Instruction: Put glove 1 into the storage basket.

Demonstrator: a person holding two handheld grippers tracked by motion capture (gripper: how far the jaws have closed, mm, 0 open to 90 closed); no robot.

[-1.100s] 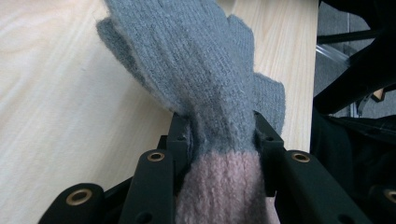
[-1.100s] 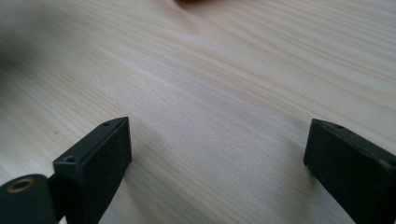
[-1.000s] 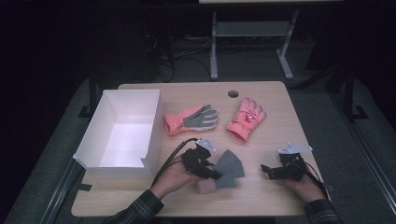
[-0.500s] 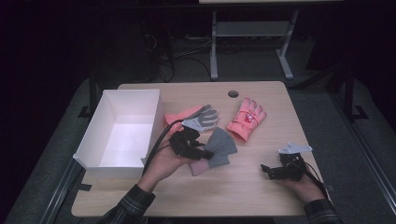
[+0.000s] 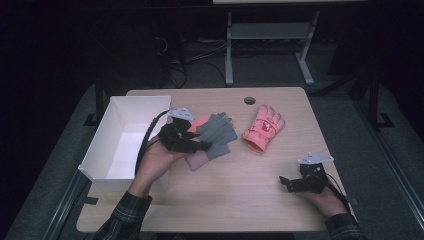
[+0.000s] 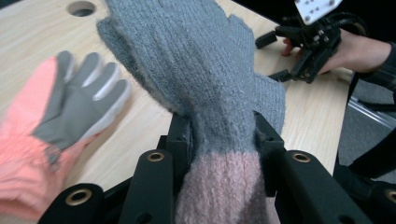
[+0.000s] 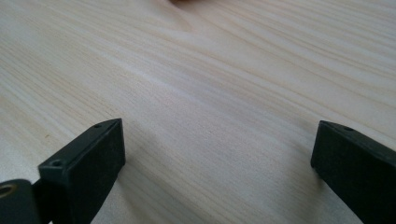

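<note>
My left tool [image 6: 219, 140] grips the grey-and-pink knitted glove [image 6: 205, 79] above the wooden tabletop [image 5: 240, 185]; my right tool [image 7: 217, 154] rests released.

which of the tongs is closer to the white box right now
The left. The left tongs, clamped on the grey knit glove, hang just beside the white box's right wall. The right tongs rest open near the table's front right corner, far from it.
</note>
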